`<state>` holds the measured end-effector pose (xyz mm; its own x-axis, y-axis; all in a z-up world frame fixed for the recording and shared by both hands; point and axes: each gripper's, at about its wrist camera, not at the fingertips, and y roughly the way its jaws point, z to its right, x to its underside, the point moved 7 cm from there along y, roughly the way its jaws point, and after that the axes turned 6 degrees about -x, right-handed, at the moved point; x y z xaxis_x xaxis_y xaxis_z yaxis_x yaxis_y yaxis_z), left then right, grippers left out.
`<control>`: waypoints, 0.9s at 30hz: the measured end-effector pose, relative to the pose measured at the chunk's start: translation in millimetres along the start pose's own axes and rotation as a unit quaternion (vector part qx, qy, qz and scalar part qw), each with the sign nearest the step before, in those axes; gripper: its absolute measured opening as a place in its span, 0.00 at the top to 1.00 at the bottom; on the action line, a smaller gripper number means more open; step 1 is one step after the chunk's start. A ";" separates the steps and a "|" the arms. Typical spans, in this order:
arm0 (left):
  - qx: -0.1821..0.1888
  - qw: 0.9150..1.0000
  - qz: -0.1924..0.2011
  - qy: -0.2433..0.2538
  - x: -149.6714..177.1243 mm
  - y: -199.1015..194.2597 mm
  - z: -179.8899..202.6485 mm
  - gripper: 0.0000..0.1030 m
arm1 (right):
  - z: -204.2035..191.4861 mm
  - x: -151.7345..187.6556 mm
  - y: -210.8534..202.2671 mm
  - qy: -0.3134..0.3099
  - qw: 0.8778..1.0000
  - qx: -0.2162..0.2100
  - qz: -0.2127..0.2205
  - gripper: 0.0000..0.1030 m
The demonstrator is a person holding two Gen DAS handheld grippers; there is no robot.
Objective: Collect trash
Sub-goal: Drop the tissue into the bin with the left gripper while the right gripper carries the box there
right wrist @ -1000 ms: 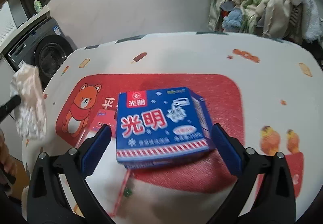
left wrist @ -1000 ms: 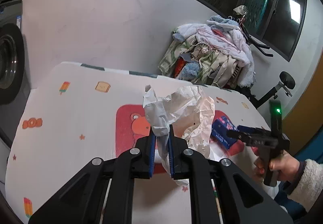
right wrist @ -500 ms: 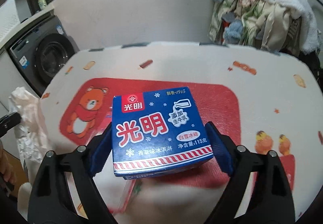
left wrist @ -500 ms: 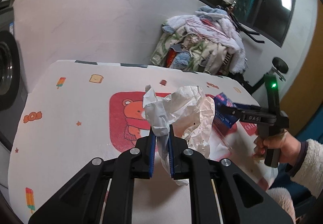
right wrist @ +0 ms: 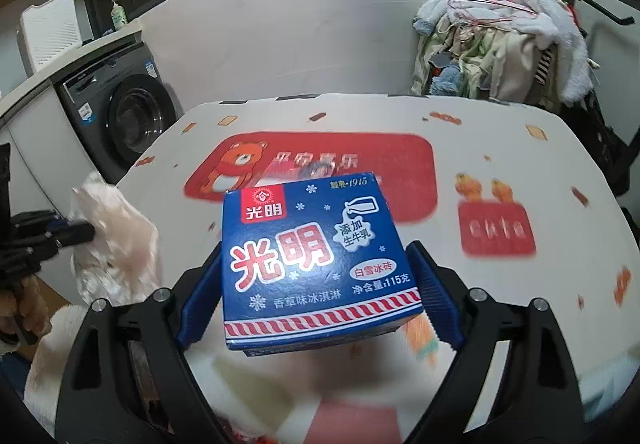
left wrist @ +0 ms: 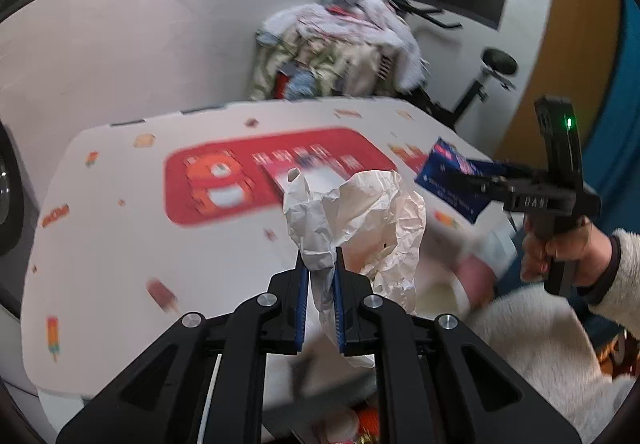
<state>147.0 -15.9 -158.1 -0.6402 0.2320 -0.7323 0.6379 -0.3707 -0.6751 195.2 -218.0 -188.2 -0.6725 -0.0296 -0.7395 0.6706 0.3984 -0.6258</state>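
My left gripper [left wrist: 319, 280] is shut on a crumpled white paper wrapper [left wrist: 360, 211] and holds it up over the near edge of the table. The wrapper also shows at the left of the right wrist view [right wrist: 112, 240]. My right gripper [right wrist: 320, 284] is shut on a blue ice cream box [right wrist: 316, 256] with white and red print, lifted above the table. The box and right gripper also show at the right of the left wrist view [left wrist: 452, 179].
The table has a white cloth [right wrist: 480, 139] with a red bear print [left wrist: 224, 175]. A flat red packet [right wrist: 300, 169] lies on the print. A washing machine [right wrist: 128, 111] stands left. A heap of clothes [right wrist: 500, 51] is behind the table. A blurred pink-rimmed container [left wrist: 472, 284] sits below.
Both grippers have pulled back toward the near edge of the table. The right gripper closed on the blue box and lifted it. The left still holds the wrapper.
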 end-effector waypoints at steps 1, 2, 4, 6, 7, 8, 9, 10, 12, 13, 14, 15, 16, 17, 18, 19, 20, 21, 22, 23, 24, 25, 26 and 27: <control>0.004 1.000 -0.006 0.007 9.8 -2.0 8.5 0.89 | -1.9 6.4 -6.1 0.001 1.000 0.000 0.001 0.16; 0.009 1.000 -0.012 0.014 19.4 -3.6 16.8 0.89 | -5.2 15.4 -14.7 0.001 1.000 0.000 0.002 0.16; 0.018 0.999 -0.020 0.027 35.0 -6.3 30.6 0.89 | -10.7 29.4 -27.8 -0.007 1.000 0.005 0.002 0.16; 0.024 0.998 -0.030 0.045 52.8 -8.2 45.6 0.89 | -15.8 41.0 -37.2 -0.009 1.000 0.005 0.000 0.16; 0.027 0.997 -0.034 0.056 61.4 -9.1 52.8 0.89 | -17.9 47.3 -41.6 -0.006 1.000 0.003 0.000 0.16; 0.030 0.997 -0.040 0.065 69.6 -9.1 58.8 0.89 | -19.8 51.5 -44.4 -0.003 1.000 0.001 0.000 0.16; 0.034 0.996 -0.045 0.071 75.9 -8.4 63.0 0.89 | -22.1 57.2 -48.3 0.001 1.000 -0.001 0.001 0.16; 0.038 0.995 -0.052 0.078 84.1 -7.1 68.1 0.89 | -24.0 60.8 -50.9 0.003 1.000 -0.001 0.003 0.16; 0.042 0.993 -0.072 0.088 98.3 -0.8 74.3 0.89 | -27.2 70.5 -55.6 0.014 1.000 -0.004 0.007 0.16; 0.042 0.992 -0.080 0.092 104.7 2.9 76.5 0.89 | -28.2 76.4 -57.6 0.022 1.000 -0.004 0.009 0.16; 0.043 0.990 -0.091 0.095 112.4 8.0 78.8 0.89 | -28.3 79.0 -57.9 0.026 1.000 -0.005 0.010 0.16; 0.044 0.990 -0.098 0.094 117.8 11.5 81.7 0.89 | -29.0 83.4 -58.8 0.031 0.999 -0.004 0.011 0.16; 0.050 0.988 -0.111 0.092 124.2 17.1 84.0 0.89 | -29.8 87.4 -59.4 0.034 0.999 -0.003 0.011 0.16; 0.057 0.987 -0.123 0.091 129.6 22.3 86.2 0.87 | -31.1 90.7 -59.8 0.036 0.999 -0.003 0.011 0.16; 0.058 0.986 -0.129 0.092 132.7 25.3 88.1 0.84 | -32.0 94.8 -60.2 0.038 0.999 -0.004 0.010 0.16; 0.055 0.985 -0.131 0.094 133.4 28.0 89.3 0.71 | -32.7 97.5 -60.3 0.039 0.999 -0.004 0.009 0.16; 0.050 0.986 -0.125 0.095 132.7 27.9 89.8 0.53 | -33.5 101.5 -60.9 0.040 0.999 -0.004 0.008 0.16; 0.048 0.989 -0.109 0.092 128.8 24.6 89.2 0.47 | -34.7 105.5 -61.5 0.040 0.999 -0.003 0.006 0.16; 0.048 0.991 -0.096 0.085 124.7 20.5 88.4 0.39 | -35.9 108.4 -61.3 0.040 0.999 -0.002 0.005 0.16; 0.050 0.993 -0.085 0.071 118.9 15.5 85.6 0.33 | -37.4 113.3 -60.8 0.038 0.999 -0.001 0.000 0.16; 0.050 0.994 -0.078 0.060 114.3 12.0 82.9 0.31 | -39.2 118.5 -59.9 0.037 0.999 -0.001 -0.004 0.16; 0.048 0.995 -0.070 0.048 110.1 7.6 78.8 0.27 | -41.1 123.7 -58.7 0.038 0.999 -0.004 -0.009 0.16; 0.040 0.997 -0.056 0.033 104.4 1.3 71.4 0.24 | -42.9 128.0 -57.5 0.038 0.999 -0.009 -0.015 0.16; 0.036 0.998 -0.045 0.023 99.1 -4.6 67.4 0.22 | -45.9 133.1 -54.9 0.038 0.999 -0.016 -0.023 0.16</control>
<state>51.9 -51.9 -221.5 -0.6727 0.3078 -0.6728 0.5446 -0.4097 -0.7319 54.5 -201.7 -240.8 -0.7247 0.0210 -0.6887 0.6295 0.4267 -0.6494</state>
